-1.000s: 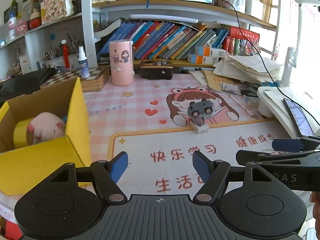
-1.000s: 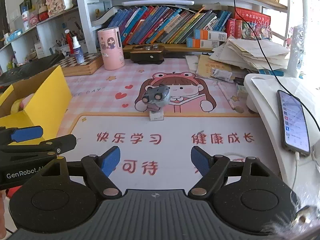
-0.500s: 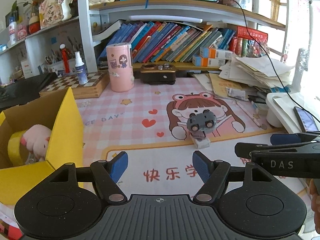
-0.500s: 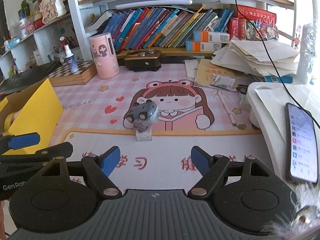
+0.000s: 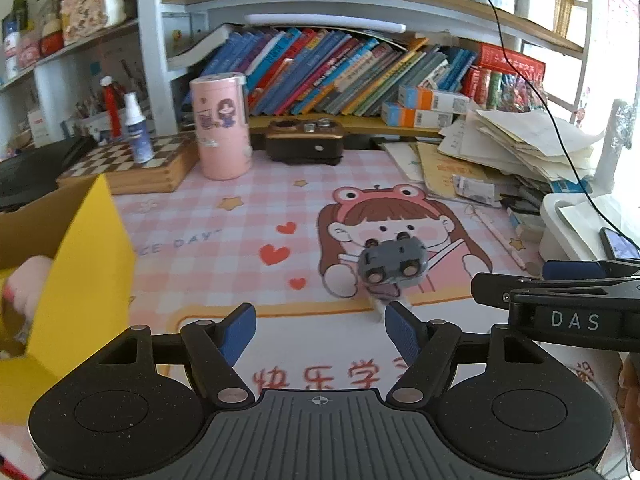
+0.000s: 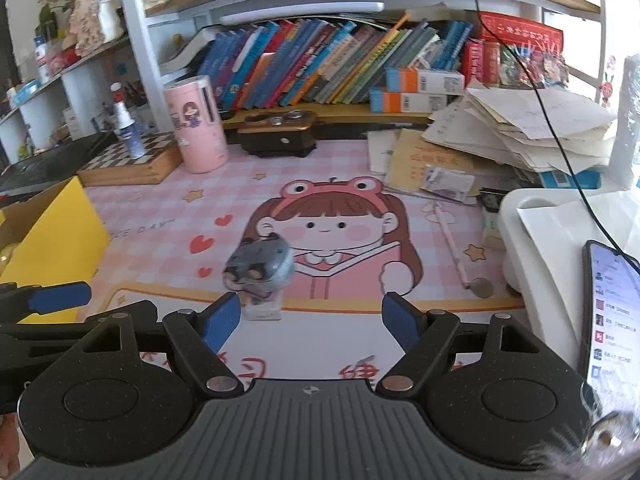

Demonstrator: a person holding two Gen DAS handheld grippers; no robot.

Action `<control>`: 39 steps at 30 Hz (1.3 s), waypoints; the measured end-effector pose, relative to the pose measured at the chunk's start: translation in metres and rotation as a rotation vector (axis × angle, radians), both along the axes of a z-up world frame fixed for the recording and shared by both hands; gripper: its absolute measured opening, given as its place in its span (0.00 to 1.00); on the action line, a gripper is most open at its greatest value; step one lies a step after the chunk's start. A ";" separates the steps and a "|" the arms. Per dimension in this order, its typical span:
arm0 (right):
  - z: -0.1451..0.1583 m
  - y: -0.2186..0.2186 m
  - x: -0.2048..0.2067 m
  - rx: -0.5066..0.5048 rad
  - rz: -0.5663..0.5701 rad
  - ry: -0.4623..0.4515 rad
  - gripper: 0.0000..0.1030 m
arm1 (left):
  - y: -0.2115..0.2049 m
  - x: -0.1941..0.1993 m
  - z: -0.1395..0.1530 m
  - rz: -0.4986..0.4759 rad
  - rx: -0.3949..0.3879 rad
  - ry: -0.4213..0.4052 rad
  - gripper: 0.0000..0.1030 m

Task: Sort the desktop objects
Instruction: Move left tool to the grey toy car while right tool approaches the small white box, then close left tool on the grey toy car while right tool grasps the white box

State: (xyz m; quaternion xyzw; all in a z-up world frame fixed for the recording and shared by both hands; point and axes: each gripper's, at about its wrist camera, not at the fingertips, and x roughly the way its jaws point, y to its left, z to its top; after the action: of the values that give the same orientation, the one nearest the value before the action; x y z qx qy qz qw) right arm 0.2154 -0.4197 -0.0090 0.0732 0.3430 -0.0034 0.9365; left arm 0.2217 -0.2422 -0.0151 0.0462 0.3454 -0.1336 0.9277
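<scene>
The grey toy car (image 5: 394,265) is sitting upturned, wheels showing, on a small white block (image 6: 263,308) on the bench's pink cartoon mat (image 5: 224,236), well right of the yellow cardboard box (image 5: 86,256). The left gripper (image 5: 318,330) is hovering just short of the car with its jaws standing wide apart and empty. The right gripper (image 6: 310,316), beside it, is holding its jaws equally spread around nothing, the car lying just ahead of its left blue pad.

Toy car (image 5: 394,266) sits atop a small block (image 6: 264,308) mid-mat (image 5: 240,240); box (image 5: 86,264) at left edge; tumbler (image 5: 220,128) and chessboard (image 5: 132,164) toward rear-left corner.
</scene>
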 end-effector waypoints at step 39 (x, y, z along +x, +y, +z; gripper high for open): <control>-0.010 -0.040 0.007 -0.018 -0.098 0.035 0.75 | -0.064 0.088 -0.038 -0.088 -0.075 0.125 0.66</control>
State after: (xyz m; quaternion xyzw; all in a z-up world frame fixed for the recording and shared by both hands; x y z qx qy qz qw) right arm 0.2228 -0.4597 -0.0187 0.0813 0.3554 -0.0535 0.9296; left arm 0.3102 -0.3066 -0.0534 0.0182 0.3949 -0.1897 0.8987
